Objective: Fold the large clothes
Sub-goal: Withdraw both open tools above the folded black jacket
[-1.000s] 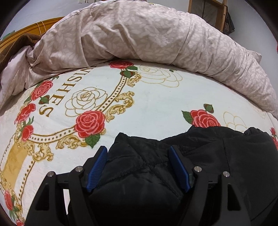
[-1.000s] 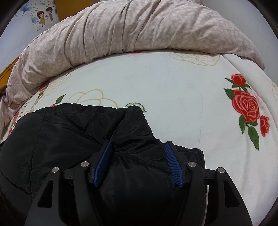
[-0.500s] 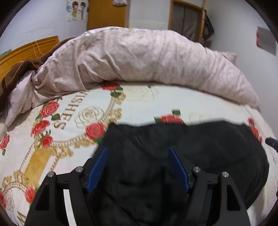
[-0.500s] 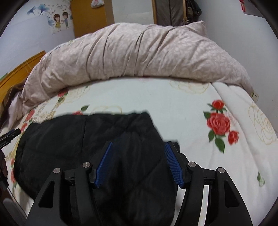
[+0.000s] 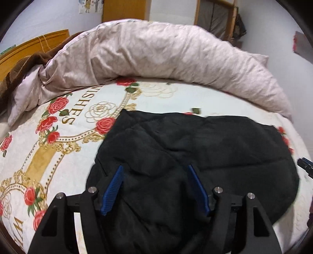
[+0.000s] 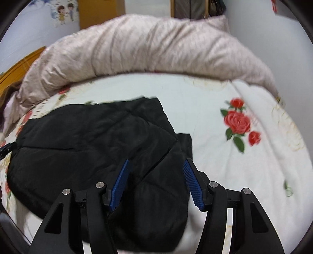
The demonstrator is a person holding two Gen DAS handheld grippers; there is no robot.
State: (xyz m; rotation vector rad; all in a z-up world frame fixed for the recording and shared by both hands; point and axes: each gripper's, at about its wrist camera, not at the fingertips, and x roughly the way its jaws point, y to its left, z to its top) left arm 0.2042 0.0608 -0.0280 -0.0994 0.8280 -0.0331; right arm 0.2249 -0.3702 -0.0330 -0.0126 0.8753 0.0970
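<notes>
Left wrist view, black jacket (image 5: 195,148) lying crosswise on bed (image 5: 58,156), both claws (image 5: 154,170) (image 6: 156,164) spread wide, empty.

White bedspread printed with red roses and gold scrollwork (image 5: 82,156) covers the bed. Bunched pale pink patterned duvet (image 5: 156,58) lies along the bedspread's far edge, brown fuzzy blanket (image 5: 21,66) at the duvet's left end. Orange wooden door (image 5: 123,9) and cartoon wall sticker (image 6: 64,11) behind the duvet.

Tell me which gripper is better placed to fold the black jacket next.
Probably left: the left gripper sits open over the black jacket with fabric between its pads, while the right gripper straddles the jacket's edge.
</notes>
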